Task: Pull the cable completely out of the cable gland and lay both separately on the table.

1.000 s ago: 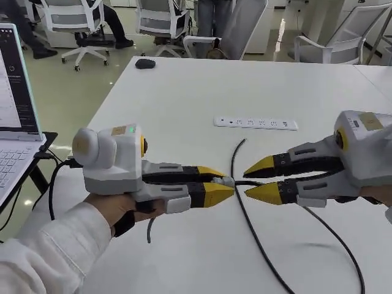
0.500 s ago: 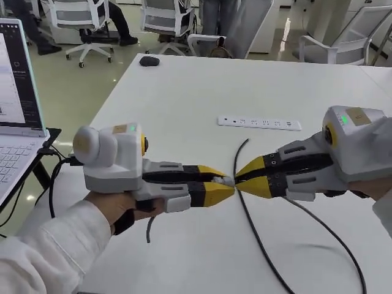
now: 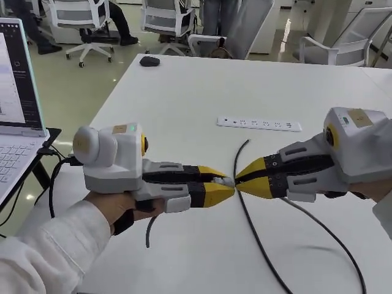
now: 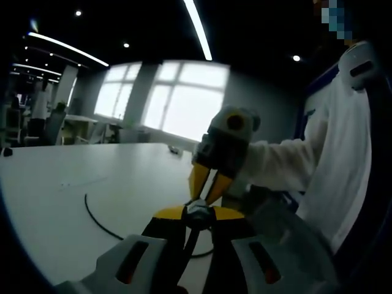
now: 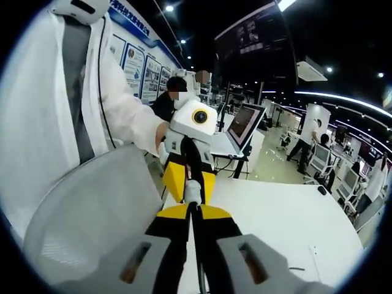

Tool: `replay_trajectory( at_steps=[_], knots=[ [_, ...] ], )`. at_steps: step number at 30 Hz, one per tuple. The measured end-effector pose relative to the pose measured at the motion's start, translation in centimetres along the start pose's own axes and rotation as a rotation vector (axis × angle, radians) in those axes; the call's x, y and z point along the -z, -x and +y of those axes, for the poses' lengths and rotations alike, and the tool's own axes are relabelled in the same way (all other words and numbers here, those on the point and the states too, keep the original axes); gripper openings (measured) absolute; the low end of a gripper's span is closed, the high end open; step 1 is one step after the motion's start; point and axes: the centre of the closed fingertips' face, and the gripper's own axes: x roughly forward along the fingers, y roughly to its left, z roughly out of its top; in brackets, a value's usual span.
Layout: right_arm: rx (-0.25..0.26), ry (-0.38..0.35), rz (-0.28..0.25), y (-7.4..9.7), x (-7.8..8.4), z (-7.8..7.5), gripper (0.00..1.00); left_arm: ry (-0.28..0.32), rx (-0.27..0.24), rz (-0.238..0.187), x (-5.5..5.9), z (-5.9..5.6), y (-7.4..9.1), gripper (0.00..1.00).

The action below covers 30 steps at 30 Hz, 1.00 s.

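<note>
The yellow-tipped right gripper [image 3: 239, 180], open a second ago, has closed on the thin black cable [image 3: 256, 236] just beside the small grey cable gland [image 3: 227, 181] that the left gripper [image 3: 229, 184] clamps, so I think pulling can begin.

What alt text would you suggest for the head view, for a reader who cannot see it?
The left tongs, clamping a cable gland, meet the right tongs, shut on the black cable, tip to tip over a white table. The cable trails across the table toward the viewer; a power strip lies behind.
</note>
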Motion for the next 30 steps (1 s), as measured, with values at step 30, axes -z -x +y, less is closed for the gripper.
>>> replay_trajectory(
  at_steps=[30],
  knots=[
    [0.068, -0.064, 0.018, 2.0, 2.2, -0.9, 0.03, 0.003, -0.02, -0.004, -0.5, 0.2, 1.2, 0.16]
  ],
)
